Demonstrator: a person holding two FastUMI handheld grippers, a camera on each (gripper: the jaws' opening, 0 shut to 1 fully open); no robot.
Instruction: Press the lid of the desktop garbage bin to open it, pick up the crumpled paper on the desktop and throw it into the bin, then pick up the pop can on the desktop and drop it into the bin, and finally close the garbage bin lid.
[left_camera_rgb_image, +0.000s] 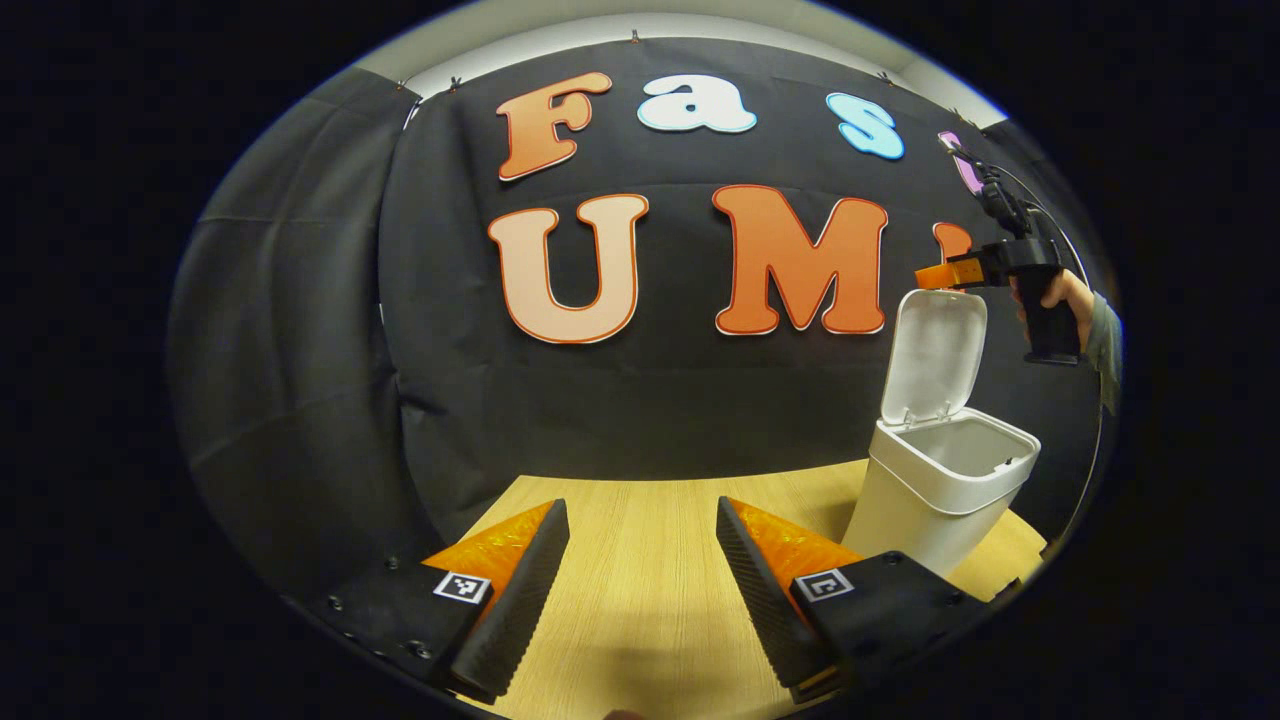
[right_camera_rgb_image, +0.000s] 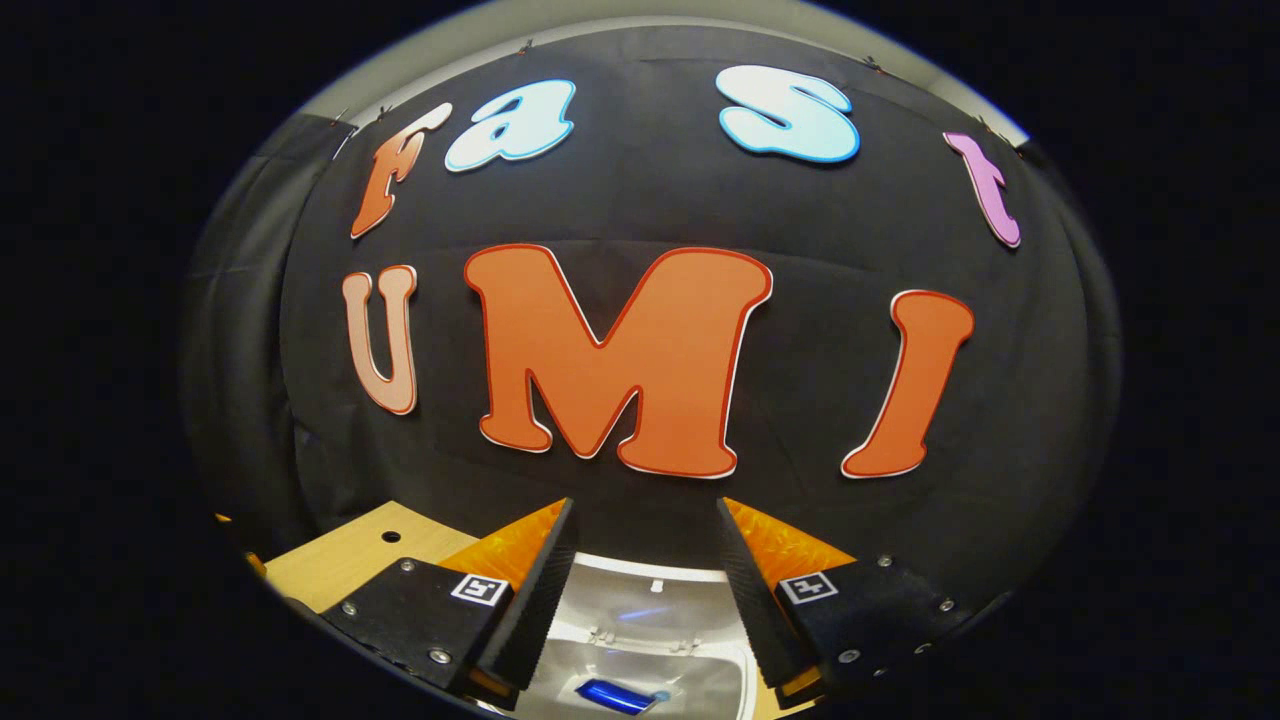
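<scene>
Hovering above the bin (left_camera_rgb_image: 950, 480), the right gripper (right_camera_rgb_image: 645, 560) stands released, the raised lid (left_camera_rgb_image: 935, 355) just beneath its jaws and a blue can (right_camera_rgb_image: 612, 695) down inside. The left gripper (left_camera_rgb_image: 640, 560) also gapes. That hinged lid looks light and stiff; push near its free edge.

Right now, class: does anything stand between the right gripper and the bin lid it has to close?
Nothing visible does. In the left gripper view the right gripper hovers right by the top edge of the upright lid, with no object between them. Its jaws are open and empty.
</scene>
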